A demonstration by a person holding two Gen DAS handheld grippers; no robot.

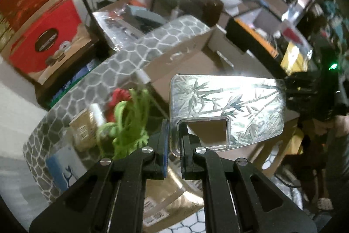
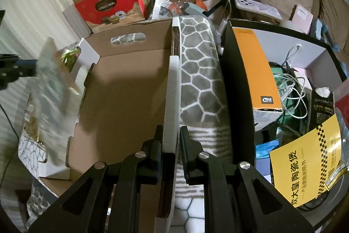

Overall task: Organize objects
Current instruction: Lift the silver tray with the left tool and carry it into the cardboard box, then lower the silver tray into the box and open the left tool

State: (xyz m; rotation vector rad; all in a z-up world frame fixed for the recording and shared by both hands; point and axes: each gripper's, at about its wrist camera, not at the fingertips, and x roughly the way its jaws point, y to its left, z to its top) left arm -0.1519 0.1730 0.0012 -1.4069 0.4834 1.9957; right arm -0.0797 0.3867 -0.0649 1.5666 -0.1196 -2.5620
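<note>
Left gripper (image 1: 173, 137) pinched nearly closed on clear bamboo-print phone case (image 1: 226, 110), held above the cardboard box (image 2: 122, 88). Right gripper (image 2: 171, 137) clamped narrow on the box's white right wall (image 2: 172, 102), beside patterned mat (image 2: 196, 71).

Left wrist view: the phone case (image 1: 226, 110) sits between the closed jaws of the left gripper (image 1: 174, 141), above the open cardboard box (image 1: 196, 58). To its left lies a tangle of cord (image 1: 128, 123), beside a small carton (image 1: 81, 130). Right wrist view: the right gripper (image 2: 171, 141) clamps the box wall (image 2: 171, 91); the patterned cushion (image 2: 196, 71) lies just right of that wall, the cable bin (image 2: 305, 54) farther right, and stacked gift boxes (image 2: 109, 3) stand behind.
</note>
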